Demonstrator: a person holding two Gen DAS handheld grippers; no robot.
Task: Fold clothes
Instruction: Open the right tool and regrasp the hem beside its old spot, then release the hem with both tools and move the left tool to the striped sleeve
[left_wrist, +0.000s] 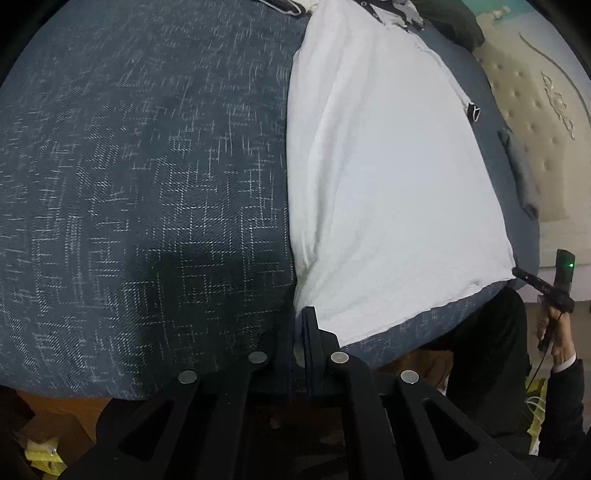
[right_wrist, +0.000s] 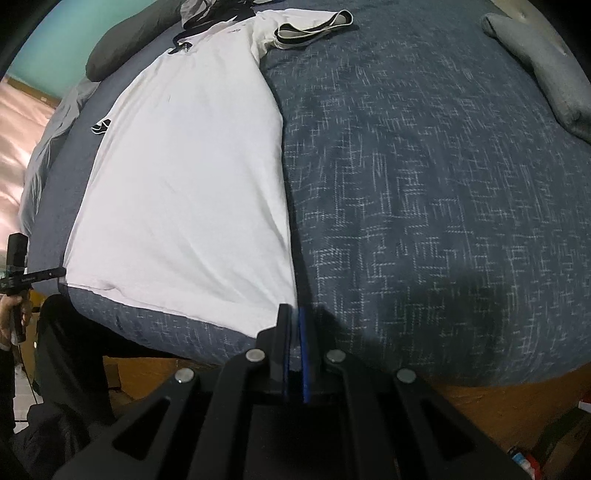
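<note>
A white polo shirt with black trim lies flat and lengthwise on a dark blue patterned bedspread, collar far away and hem at the near bed edge. My left gripper is shut on the hem's left corner, and creases radiate from that spot. My right gripper is shut on the hem's right corner, with white cloth showing between its fingers. Each gripper also shows in the other view, the right gripper and the left gripper, both at the hem corners. One sleeve lies spread out to the right.
A dark pillow and other clothes lie near the collar. A grey cloth rests on the bed's right side, beside a cream tufted headboard. The person's dark trousers stand against the bed edge. Wooden floor with clutter shows below.
</note>
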